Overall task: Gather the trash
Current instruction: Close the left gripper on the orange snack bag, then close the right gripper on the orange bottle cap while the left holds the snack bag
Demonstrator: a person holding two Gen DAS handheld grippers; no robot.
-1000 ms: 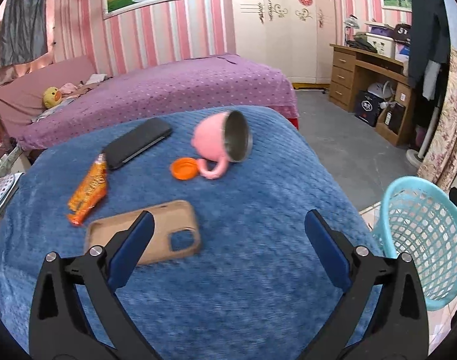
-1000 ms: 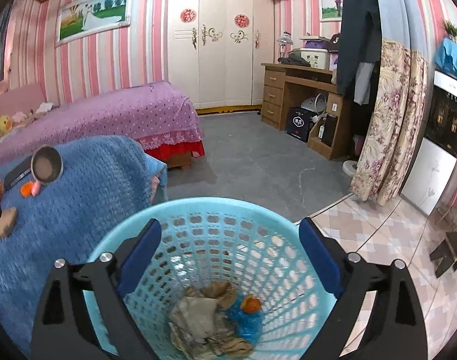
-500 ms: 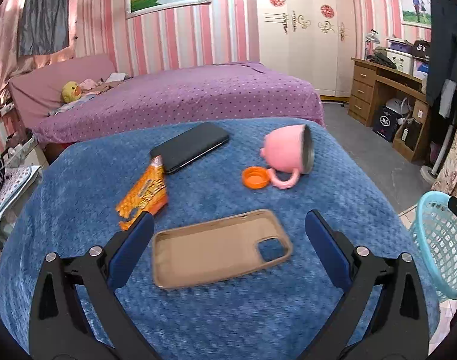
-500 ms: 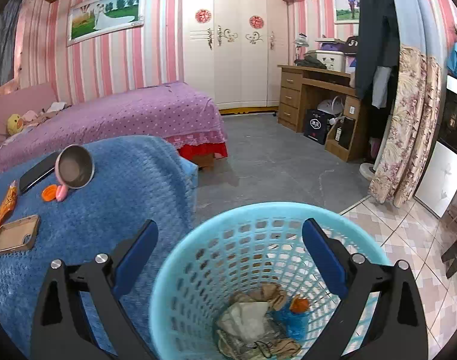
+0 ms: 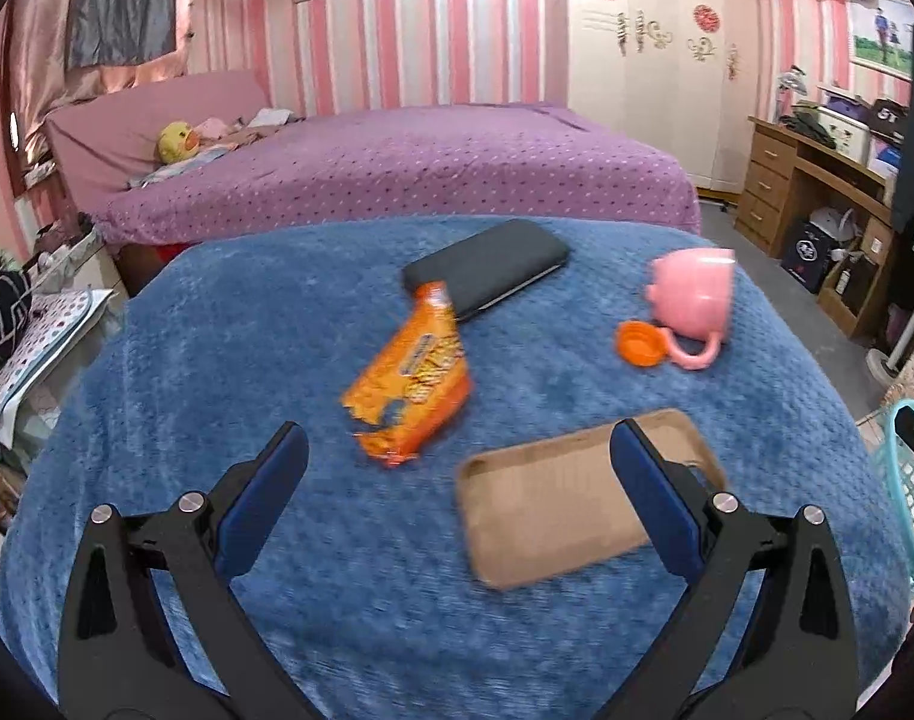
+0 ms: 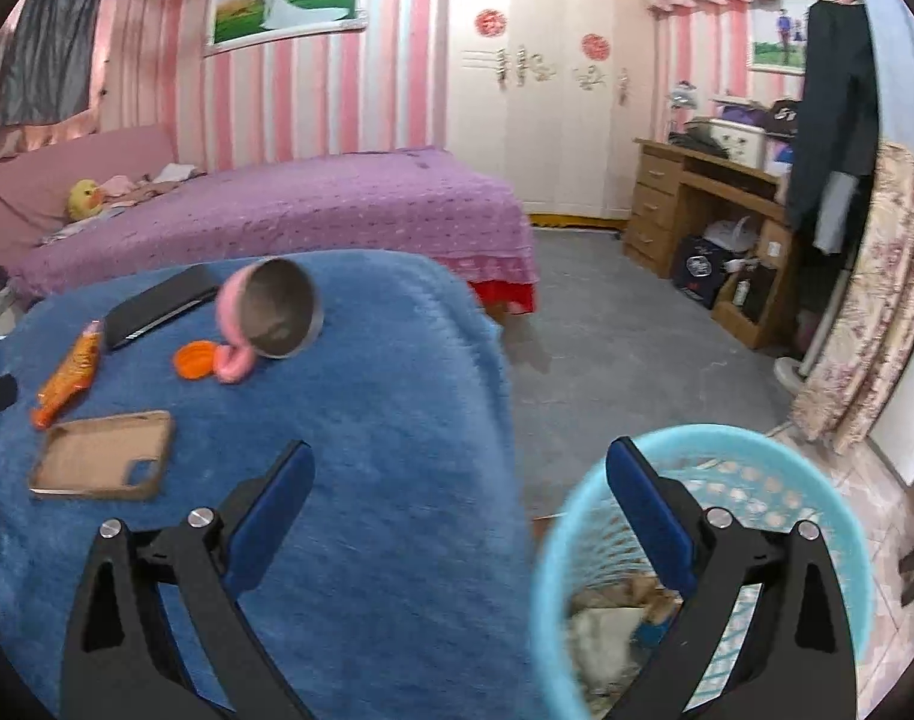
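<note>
Hovering wide-open, left tongs face the orange wrapper on the blanket.

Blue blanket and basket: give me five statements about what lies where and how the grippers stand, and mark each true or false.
1. The pink mug lies on its side. True.
2. The orange snack wrapper is in the light blue basket. False: it lies on the blue blanket, one end touching the black phone.
3. The left gripper is shut on the wrapper. False: it is open and holds nothing.
4. The basket already holds crumpled trash. True.
5. The right gripper is open. True.
</note>
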